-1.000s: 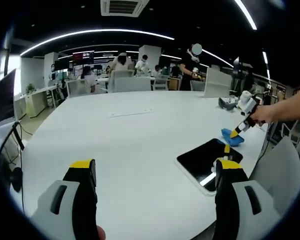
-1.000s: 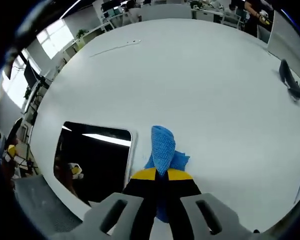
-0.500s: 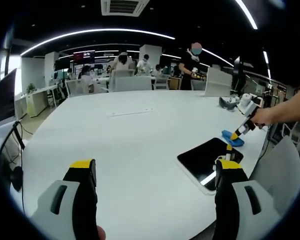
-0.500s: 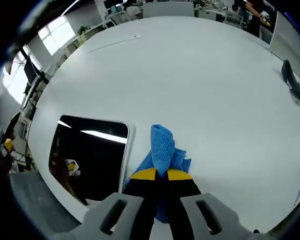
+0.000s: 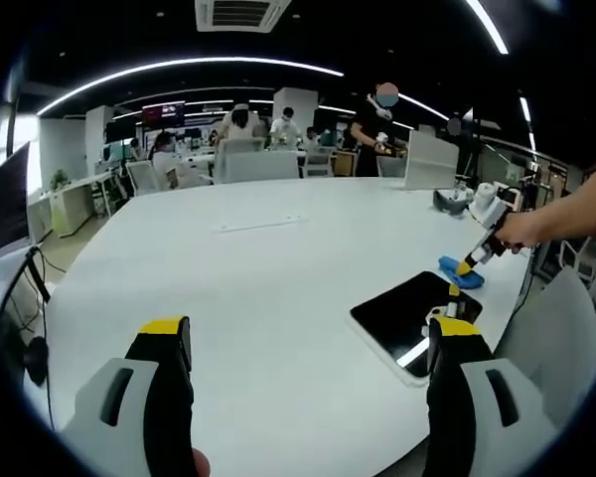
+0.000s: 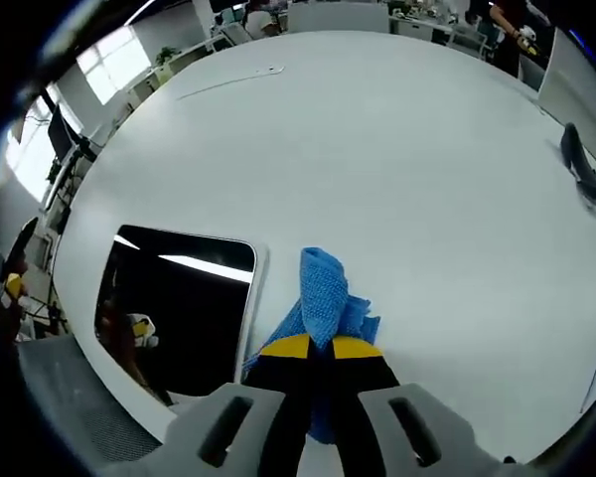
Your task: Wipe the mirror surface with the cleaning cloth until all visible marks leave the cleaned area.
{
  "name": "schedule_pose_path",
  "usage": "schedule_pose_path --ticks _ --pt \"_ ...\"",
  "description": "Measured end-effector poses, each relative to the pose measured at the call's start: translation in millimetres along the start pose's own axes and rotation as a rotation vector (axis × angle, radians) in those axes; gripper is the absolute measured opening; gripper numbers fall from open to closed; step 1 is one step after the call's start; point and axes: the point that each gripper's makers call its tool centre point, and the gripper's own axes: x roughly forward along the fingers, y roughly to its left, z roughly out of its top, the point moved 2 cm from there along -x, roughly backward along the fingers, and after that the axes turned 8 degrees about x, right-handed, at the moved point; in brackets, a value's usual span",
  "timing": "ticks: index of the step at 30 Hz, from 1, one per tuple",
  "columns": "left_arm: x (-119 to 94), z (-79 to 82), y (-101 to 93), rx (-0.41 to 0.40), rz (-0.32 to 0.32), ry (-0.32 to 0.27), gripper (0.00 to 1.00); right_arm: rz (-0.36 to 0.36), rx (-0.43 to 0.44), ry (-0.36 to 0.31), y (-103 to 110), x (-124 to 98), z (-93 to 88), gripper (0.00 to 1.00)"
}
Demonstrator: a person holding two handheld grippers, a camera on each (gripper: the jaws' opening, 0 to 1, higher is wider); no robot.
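A dark rectangular mirror [image 5: 409,316] [image 6: 179,308] with a white frame lies flat on the white table near its edge. My right gripper [image 6: 315,347] is shut on a blue cleaning cloth [image 6: 325,298], which hangs just beside the mirror's right edge, over the table. In the left gripper view that same gripper [image 5: 470,263] and the blue cloth [image 5: 459,274] sit at the mirror's far corner, held by a person's hand [image 5: 524,229]. My left gripper [image 5: 308,343] stands open with nothing between its jaws, low over the table, left of the mirror.
The round white table [image 5: 258,268] spreads wide. A dark object [image 6: 578,161] lies on it at the right. A grey chair [image 5: 561,343] stands by the table edge near the mirror. Desks, chairs and several people fill the office behind.
The right gripper view has shifted slightly; the cloth stays beside the mirror's edge. The left gripper has hardly moved.
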Motion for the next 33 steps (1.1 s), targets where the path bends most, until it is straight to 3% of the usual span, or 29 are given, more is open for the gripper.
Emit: schedule_pose_path --ticks 6,9,15,19,23,29,33 --pt "0.1 4.4 0.6 0.001 0.001 -0.007 0.99 0.046 -0.002 -0.01 -0.2 -1.4 -1.2 0.01" --pt "1.3 3.2 2.3 0.004 -0.001 -0.007 0.99 0.044 -0.041 -0.023 1.2 -1.2 -1.8 0.01" --pt "1.6 6.0 4.4 0.004 0.0 -0.011 0.99 0.051 -0.024 -0.023 2.3 -1.8 -0.9 0.03" --pt "2.2 7.2 6.6 0.002 0.005 -0.017 0.99 0.081 -0.014 -0.038 7.4 -7.9 4.7 0.17" --pt "1.7 6.8 7.3 -0.002 0.009 -0.018 0.99 0.109 -0.021 -0.099 10.1 -23.2 20.2 0.25" --pt "2.0 6.5 10.5 -0.009 0.016 -0.024 0.99 0.148 -0.022 -0.271 4.4 -56.5 53.8 0.49" --pt "2.8 8.4 13.6 -0.01 0.023 -0.028 0.99 0.141 -0.051 -0.356 -4.2 -76.8 61.5 0.64"
